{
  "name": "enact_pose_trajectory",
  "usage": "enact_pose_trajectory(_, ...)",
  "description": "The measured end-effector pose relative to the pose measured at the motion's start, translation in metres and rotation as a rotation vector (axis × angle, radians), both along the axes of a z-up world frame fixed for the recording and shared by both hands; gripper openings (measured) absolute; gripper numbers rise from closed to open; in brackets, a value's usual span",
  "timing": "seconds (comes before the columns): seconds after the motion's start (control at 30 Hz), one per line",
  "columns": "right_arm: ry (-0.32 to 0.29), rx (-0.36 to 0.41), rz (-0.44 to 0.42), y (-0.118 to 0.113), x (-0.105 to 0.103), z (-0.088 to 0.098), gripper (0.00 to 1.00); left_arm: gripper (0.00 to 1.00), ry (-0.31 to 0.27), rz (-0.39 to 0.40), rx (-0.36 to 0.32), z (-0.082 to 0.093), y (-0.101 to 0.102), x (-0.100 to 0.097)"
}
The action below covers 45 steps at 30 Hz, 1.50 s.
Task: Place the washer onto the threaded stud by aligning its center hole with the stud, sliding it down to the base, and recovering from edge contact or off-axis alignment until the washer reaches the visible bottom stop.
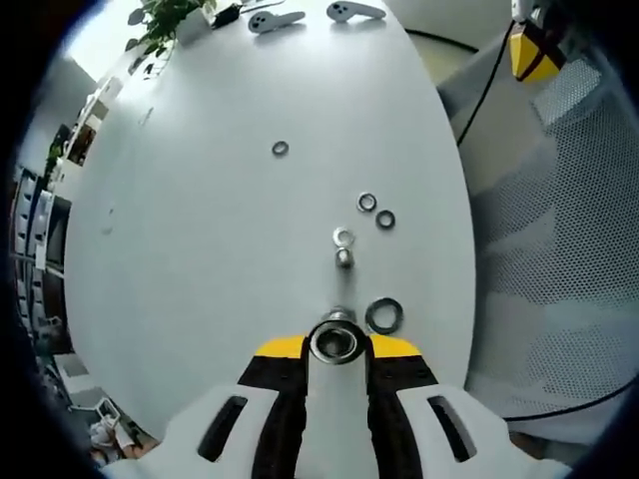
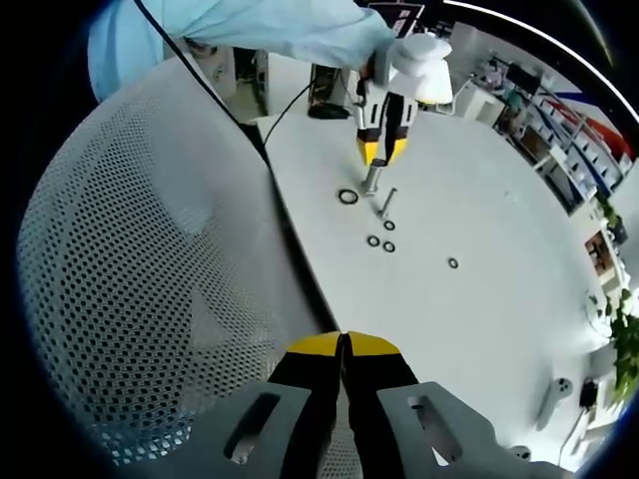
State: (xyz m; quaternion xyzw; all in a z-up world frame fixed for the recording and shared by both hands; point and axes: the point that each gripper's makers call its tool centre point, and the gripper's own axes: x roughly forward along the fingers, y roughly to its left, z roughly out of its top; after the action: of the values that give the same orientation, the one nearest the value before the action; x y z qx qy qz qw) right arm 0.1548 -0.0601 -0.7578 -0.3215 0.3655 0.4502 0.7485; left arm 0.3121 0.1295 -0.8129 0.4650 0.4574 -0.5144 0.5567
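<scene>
In the left gripper view, the left claw (image 1: pixel 337 344) is seen closed around a metal cylindrical piece (image 1: pixel 335 342), a socket-like part viewed end-on, its open round mouth facing the white bench (image 1: pixel 200 249). Just ahead of it a threaded stud (image 1: pixel 344 256) stands upright on the bench, and a bright washer (image 1: pixel 343 237) lies flat just beyond the stud, close to it but not on it. A larger dark ring (image 1: pixel 384 315) lies to the right of the claw tip, two small dark rings (image 1: pixel 376 211) lie side by side farther off, and one more small ring (image 1: pixel 281 149) lies well apart toward the far side. At the far edge of the bench, two grey handles (image 1: pixel 277 19) and a potted plant (image 1: pixel 165 20) are seen. A white mesh chair back (image 1: pixel 559 259) stands to the right of the bench. In the right gripper view, the right claw (image 2: pixel 342 344) is pressed together with nothing between its tips, held over the mesh chair back (image 2: pixel 150 269), well apart from the work. Across the bench (image 2: pixel 469 200), the left claw (image 2: pixel 377 160) is seen pointing down, held by a gloved hand (image 2: pixel 419 55) with a light blue sleeve (image 2: pixel 270 25), the metal piece (image 2: pixel 371 180) in its tips reaching toward the bench beside the stud (image 2: pixel 385 203) and the larger dark ring (image 2: pixel 347 197).
</scene>
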Motion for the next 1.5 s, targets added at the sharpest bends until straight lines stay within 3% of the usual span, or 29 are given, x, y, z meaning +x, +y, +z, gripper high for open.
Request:
enact_pose_trajectory(0.47,0.010,-0.005,-0.005,-0.001,-0.001,-0.002,0.03,0.19,0.024,-0.020,0.014,-0.017,-0.004,0.000)
enact_pose_trajectory(0.5,0.010,-0.005,-0.005,-0.001,-0.001,-0.002,0.03,0.17,0.026,-0.018,0.011,-0.017,-0.005,-0.001)
enact_pose_trajectory(0.57,0.012,-0.006,-0.005,-0.001,-0.001,-0.002,0.03,0.00,0.038,-0.017,-0.052,-0.014,-0.020,0.000)
enact_pose_trajectory(0.63,0.013,-0.007,-0.007,-0.002,-0.001,-0.002,0.03,0.00,0.028,-0.029,-0.003,-0.013,-0.012,0.004)
enact_pose_trajectory(0.67,0.014,-0.007,-0.008,-0.002,-0.001,-0.002,0.03,0.00,0.058,-0.052,0.022,-0.018,-0.008,-0.001)
enact_pose_trajectory(0.87,0.014,-0.006,-0.010,-0.002,-0.001,-0.002,0.03,0.00,0.041,-0.034,0.013,-0.024,-0.002,-0.001)
enact_pose_trajectory(1.07,0.016,-0.007,-0.004,-0.002,-0.002,-0.002,0.03,0.00,0.010,-0.029,-0.016,-0.015,-0.001,-0.003)
enact_pose_trajectory(1.5,0.010,-0.004,-0.001,-0.001,-0.001,-0.002,0.03,0.00,-0.076,0.048,-0.159,0.025,0.002,-0.016)
